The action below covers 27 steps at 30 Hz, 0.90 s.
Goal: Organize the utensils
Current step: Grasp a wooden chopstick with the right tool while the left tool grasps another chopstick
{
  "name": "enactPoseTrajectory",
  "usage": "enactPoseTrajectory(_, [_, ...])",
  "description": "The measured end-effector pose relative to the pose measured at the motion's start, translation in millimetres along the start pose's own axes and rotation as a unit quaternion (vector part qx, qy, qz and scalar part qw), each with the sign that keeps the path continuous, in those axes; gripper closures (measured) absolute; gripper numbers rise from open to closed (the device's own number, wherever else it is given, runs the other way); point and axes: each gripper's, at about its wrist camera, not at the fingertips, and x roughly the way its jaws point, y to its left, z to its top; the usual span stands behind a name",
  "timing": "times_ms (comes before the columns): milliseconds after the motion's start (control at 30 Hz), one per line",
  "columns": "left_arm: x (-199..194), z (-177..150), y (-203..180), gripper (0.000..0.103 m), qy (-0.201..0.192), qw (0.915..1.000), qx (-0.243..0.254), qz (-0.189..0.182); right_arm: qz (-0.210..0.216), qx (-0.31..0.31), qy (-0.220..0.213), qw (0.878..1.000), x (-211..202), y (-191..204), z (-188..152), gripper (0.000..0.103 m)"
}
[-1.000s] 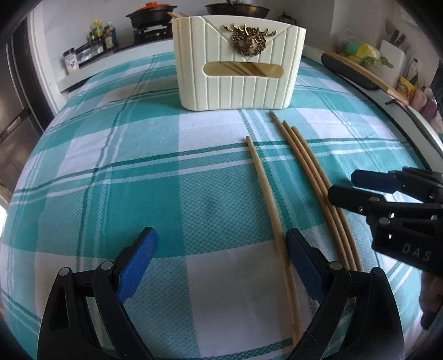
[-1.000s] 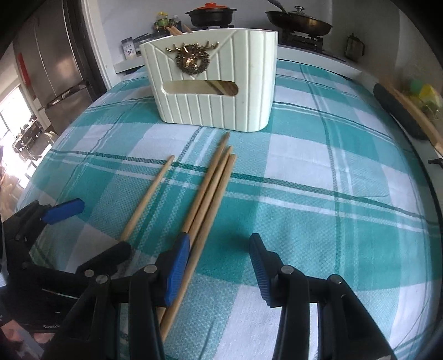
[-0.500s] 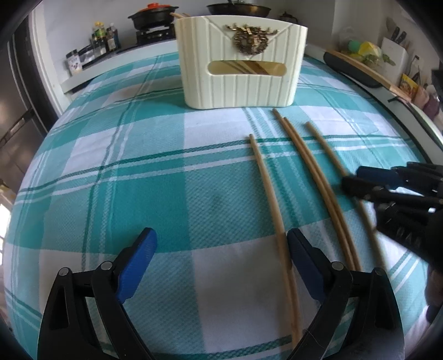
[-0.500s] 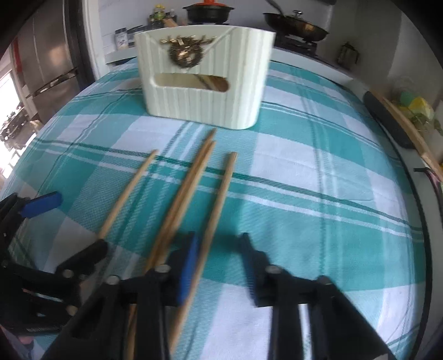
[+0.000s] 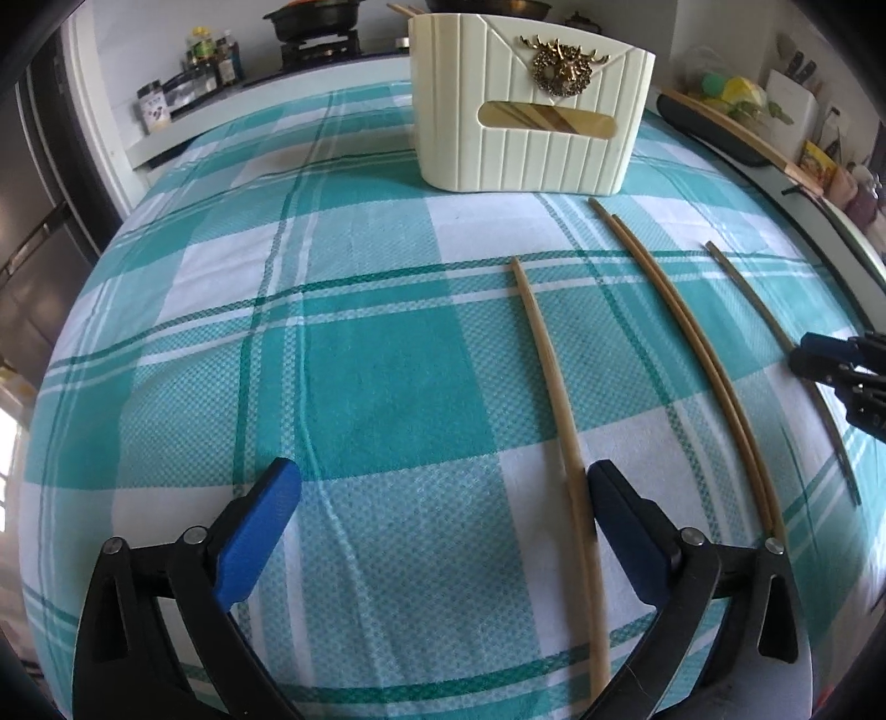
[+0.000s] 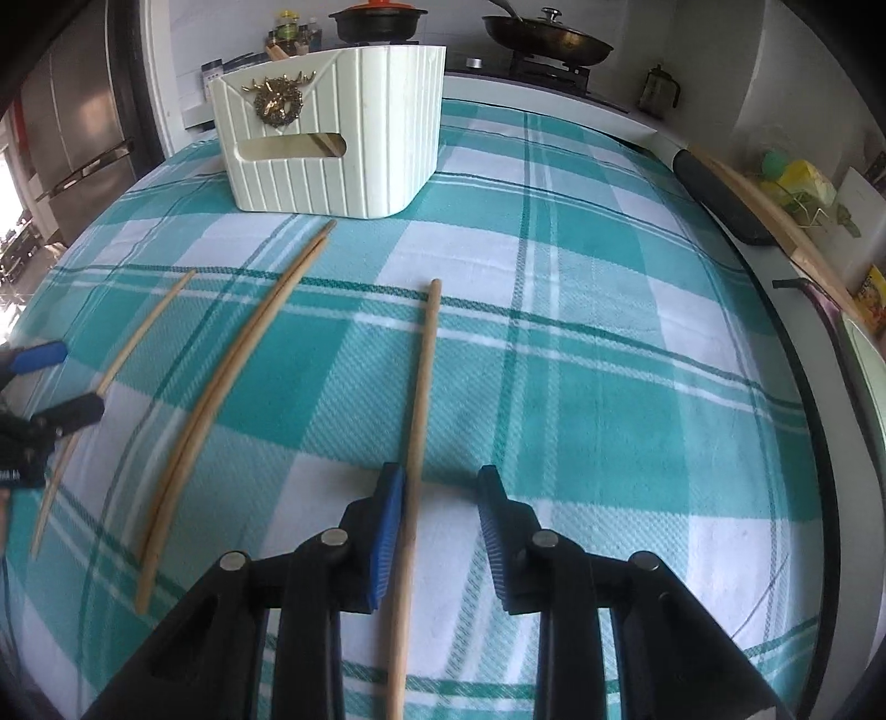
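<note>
Several wooden chopsticks lie on the teal checked tablecloth in front of a cream ribbed holder point(image 5: 529, 141) point(image 6: 332, 138) that has chopsticks inside. My right gripper point(image 6: 441, 526) is open, its jaws either side of one chopstick point(image 6: 420, 387), whose shaft touches the left pad. That chopstick shows at the right in the left wrist view point(image 5: 775, 327). A pair of chopsticks point(image 5: 692, 343) point(image 6: 238, 354) lies side by side. My left gripper point(image 5: 443, 520) is open and empty, a single chopstick point(image 5: 556, 387) point(image 6: 127, 349) just inside its right finger.
A stove with a pot point(image 6: 379, 16) and a pan point(image 6: 545, 36) stands behind the table. Spice jars point(image 5: 207, 55) sit at the back left. A cutting board point(image 6: 775, 221) and kitchen items line the right edge. A fridge point(image 6: 72, 127) is at the left.
My right gripper has pushed one chopstick sideways to the right, away from the pair, and now straddles it. My left gripper has stayed open at the same spot.
</note>
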Motion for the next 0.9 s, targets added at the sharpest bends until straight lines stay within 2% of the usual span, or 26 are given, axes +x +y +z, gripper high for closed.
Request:
enactPoseTrajectory(333, [-0.9,-3.4,-1.0,0.000,-0.016,0.9999,0.000,0.000,0.011,0.010,-0.033,0.999,-2.0,-2.9,-8.0,0.074])
enactPoseTrajectory(600, [-0.9,-3.2,-1.5,0.000,-0.013,0.9999,0.001,-0.002,0.012,0.010,-0.033,0.999,-2.9,-2.2,-9.4,0.074])
enactPoseTrajectory(733, [1.5,5.5,-0.1,0.001,0.022,0.9994,0.019,-0.017,0.017,0.005,-0.018,1.000,-2.8,-2.8,-6.2,0.074])
enactPoseTrajectory(833, [3.5,15.3,1.0,0.002,0.056,0.9972,0.038,-0.031,0.031,-0.007,0.015,0.999,-1.7,-6.1,-0.1,0.074])
enactPoseTrajectory(900, [3.8,19.3,0.7,0.007,0.063,0.9963,0.044,-0.039,0.042,-0.017,0.038,0.998,-0.3,-8.2,4.3,0.073])
